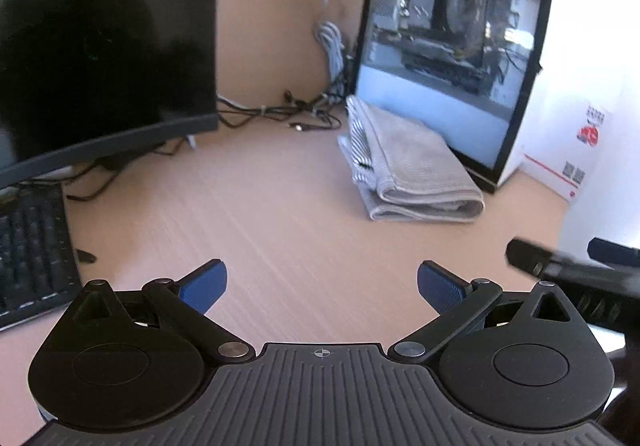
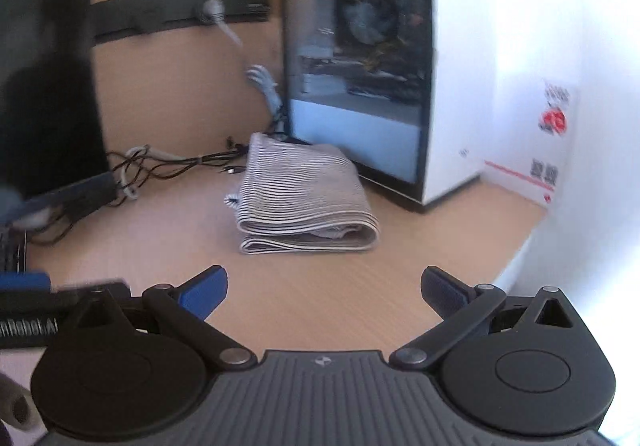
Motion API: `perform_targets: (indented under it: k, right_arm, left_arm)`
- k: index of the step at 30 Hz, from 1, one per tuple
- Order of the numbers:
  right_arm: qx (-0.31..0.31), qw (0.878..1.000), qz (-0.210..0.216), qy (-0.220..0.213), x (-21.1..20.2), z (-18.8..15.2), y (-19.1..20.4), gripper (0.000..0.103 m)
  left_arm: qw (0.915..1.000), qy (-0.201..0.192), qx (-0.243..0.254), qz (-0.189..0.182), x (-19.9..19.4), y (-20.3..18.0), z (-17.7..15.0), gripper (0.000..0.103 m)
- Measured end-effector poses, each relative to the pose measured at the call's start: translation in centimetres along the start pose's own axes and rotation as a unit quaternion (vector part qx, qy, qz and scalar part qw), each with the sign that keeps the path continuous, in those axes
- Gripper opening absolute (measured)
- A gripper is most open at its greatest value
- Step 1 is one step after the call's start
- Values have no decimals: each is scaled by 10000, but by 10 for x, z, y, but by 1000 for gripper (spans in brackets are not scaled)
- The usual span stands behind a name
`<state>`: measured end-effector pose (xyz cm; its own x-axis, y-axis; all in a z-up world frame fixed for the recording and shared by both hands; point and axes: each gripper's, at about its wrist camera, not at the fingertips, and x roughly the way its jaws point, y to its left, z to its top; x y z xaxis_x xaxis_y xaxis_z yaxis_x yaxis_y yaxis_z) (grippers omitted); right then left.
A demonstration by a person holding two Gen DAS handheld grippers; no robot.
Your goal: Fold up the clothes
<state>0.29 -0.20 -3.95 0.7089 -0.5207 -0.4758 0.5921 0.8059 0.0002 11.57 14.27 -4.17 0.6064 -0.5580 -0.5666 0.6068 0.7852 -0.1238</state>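
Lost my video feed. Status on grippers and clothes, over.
Left gripper and right gripper open, empty. Striped grey-white garment folded on wooden desk, beside glass-sided computer case. Nothing in the way.

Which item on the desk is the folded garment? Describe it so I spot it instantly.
Find the glass-sided computer case at the desk's back right. Lying against its base is the folded garment, a flat stack striped in thin black and white lines. It is the only cloth there; beside it lie only loose cables.
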Motion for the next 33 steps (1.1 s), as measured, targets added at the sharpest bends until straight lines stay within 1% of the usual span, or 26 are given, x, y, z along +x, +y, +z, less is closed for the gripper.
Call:
perform_targets:
  k: [2, 5, 8, 10, 12, 16, 23, 27, 33]
  right_arm:
    - [-155, 9999, 57, -31, -1, 0, 3, 103]
    - [-225, 9996, 173, -36, -2, 1, 0, 103]
    - [-257, 9992, 279, 88, -2, 2, -5, 103]
    - [-251, 9988, 379, 166, -3, 1, -10, 103]
    - [-260, 9988, 363, 181, -4, 0, -14, 103]
    - [-160, 9990, 355, 232, -3, -2, -27, 103]
    - [24, 9989, 218, 412, 3, -7, -50, 103]
    - [104, 9989, 180, 426, 3, -9, -61, 103]
    - [155, 9984, 172, 511, 7, -11, -70, 103]
  left_arm:
    - [9999, -5, -44, 92, -1, 1, 1, 103]
    - [9996, 15, -171, 239, -1, -1, -1, 103]
    - [9991, 44, -193, 382, -3, -6, -3, 103]
    - [9990, 18, -198, 390, -5, -11, -4, 103]
    - [9990, 43, -180, 401, -5, -16, -6, 103]
    - [9993, 94, -130, 331, -1, -29, -7, 103]
    - [9997, 167, 17, 164, 7, -52, -7, 103]
    - [9997, 210, 39, 84, 11, -61, -6, 103]
    - [9997, 237, 57, 71, 16, -69, -6, 103]
